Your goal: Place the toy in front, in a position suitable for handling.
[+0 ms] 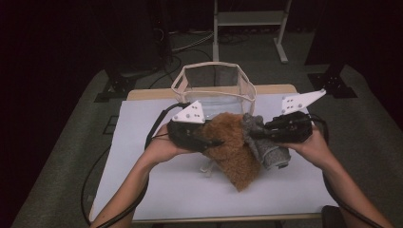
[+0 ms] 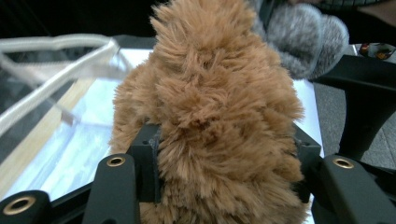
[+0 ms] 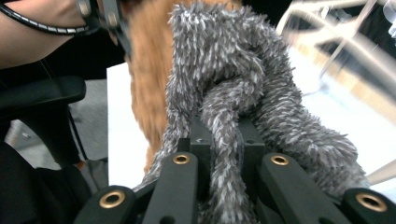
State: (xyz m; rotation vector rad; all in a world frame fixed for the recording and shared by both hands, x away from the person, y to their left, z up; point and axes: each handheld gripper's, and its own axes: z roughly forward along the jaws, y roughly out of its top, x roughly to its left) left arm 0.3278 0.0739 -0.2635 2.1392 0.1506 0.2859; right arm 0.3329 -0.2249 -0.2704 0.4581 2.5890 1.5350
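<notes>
A brown fuzzy cloth [image 1: 235, 152] hangs at the centre of the high view, lifted off the white table [image 1: 157, 190] with its lower end drooping toward the near edge. Pressed against its right side is a grey fuzzy cloth [image 1: 266, 142], bunched and hanging lower right of centre.

The left gripper [image 1: 209, 141] is clamped on the brown cloth; in the left gripper view the pile bulges up between the two black jaws and covers the middle of the frame [image 2: 210, 107]. The right gripper [image 1: 254, 134] pinches a fold of the grey cloth tightly, its jaws drawn close together around a twisted strand in the right gripper view [image 3: 229, 126], where the brown cloth shows blurred at upper left [image 3: 149, 84].

Just behind both cloths, at upper centre of the high view, a clear bag with white trim [image 1: 214, 83] stands on the table with its mouth open upward; its rim crosses the upper left of the left gripper view [image 2: 56, 51].

Both pieces appear to be in mid-carry, raised together in front of the bag. The step in hand looks like loading the cloths. The next move would call for bringing them over the open rim, high enough that the trailing ends clear the trim, then spreading the jaws so each piece drops inside without pushing the light bag over.
</notes>
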